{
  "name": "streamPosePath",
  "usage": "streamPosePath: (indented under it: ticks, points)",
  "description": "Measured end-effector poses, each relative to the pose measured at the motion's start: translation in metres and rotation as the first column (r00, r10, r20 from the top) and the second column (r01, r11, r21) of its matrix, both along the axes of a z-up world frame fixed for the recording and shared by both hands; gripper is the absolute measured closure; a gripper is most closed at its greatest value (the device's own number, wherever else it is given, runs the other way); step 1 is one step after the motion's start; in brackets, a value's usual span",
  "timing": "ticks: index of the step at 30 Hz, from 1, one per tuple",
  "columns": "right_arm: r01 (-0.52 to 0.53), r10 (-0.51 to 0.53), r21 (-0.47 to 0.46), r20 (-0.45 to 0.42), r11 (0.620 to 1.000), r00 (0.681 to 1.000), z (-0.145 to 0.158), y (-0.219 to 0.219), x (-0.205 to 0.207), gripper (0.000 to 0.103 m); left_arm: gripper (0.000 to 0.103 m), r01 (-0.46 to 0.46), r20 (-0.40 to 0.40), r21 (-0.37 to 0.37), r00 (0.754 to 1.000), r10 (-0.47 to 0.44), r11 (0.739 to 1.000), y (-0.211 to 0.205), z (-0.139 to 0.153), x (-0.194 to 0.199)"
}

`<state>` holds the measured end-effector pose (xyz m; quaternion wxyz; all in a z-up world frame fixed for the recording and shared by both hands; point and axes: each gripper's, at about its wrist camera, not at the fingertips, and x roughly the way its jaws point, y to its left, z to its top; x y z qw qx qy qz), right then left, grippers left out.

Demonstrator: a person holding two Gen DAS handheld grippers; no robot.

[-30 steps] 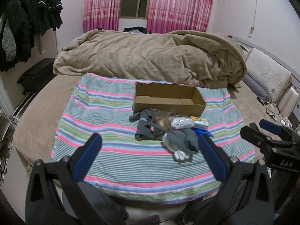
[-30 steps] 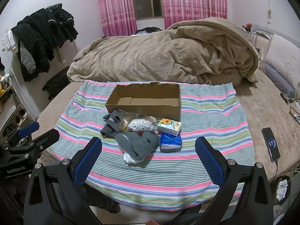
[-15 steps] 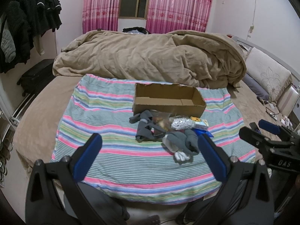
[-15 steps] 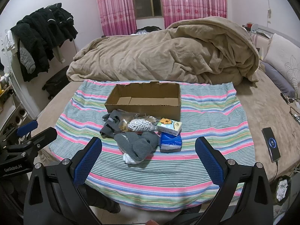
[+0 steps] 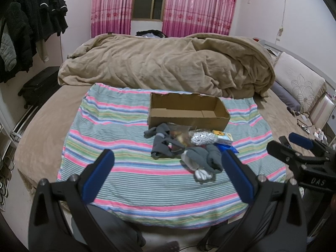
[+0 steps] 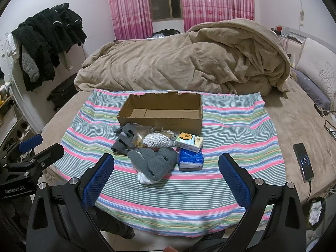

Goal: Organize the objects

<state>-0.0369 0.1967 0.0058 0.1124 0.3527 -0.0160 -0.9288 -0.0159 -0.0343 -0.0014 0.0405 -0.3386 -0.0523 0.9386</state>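
- Bed with heaped tan duvet behind, striped cloth spread in front; all as half a second back, no shift in bedding.
- Cardboard box on the cloth's far half, open-topped and empty (the landmark for everything below).
- Loose pile just in front of the box, touching its near wall: dark grey garment at the box's front-left corner, grey socks nearer the viewer, bag of white beads against the box front, tissue pack by its front-right corner, blue pack just nearer than that.
- Nothing in the pile moved over the last second; only a slight drift of both views, so sorting judged not yet begun.
- Left gripper held well short of the box, fingers spread wide, holding nothing.
- Right gripper likewise short of the box, fingers wide apart, empty.
- Likely next: close in on one item and lift it into the box.
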Motion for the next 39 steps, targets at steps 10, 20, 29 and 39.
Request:
streamPosePath:
  ticks: [10,20,29,39]
  points:
    - [0.000,0.000,0.000,0.002,1.000,1.000,-0.001,0.000,-0.001,0.002,0.001,0.001,0.003,0.003,1.000,-0.001,1.000,0.000,-0.002,0.001]
    - [0.001,-0.001,0.003,0.014,1.000,1.000,-0.006,-0.002,-0.004,0.002,0.001,0.007,0.010,0.004,1.000,-0.007,1.000,-0.001,-0.005,-0.002]
    - [0.007,-0.008,0.010,0.030,1.000,1.000,-0.010,-0.003,-0.011,0.002,0.001,0.019,0.024,0.009,1.000,-0.019,1.000,-0.001,-0.011,-0.009]
    - [0.046,-0.047,0.037,0.040,0.998,0.998,-0.018,0.005,-0.033,0.002,0.001,0.039,0.042,-0.005,0.998,-0.038,0.999,0.003,-0.028,-0.034]
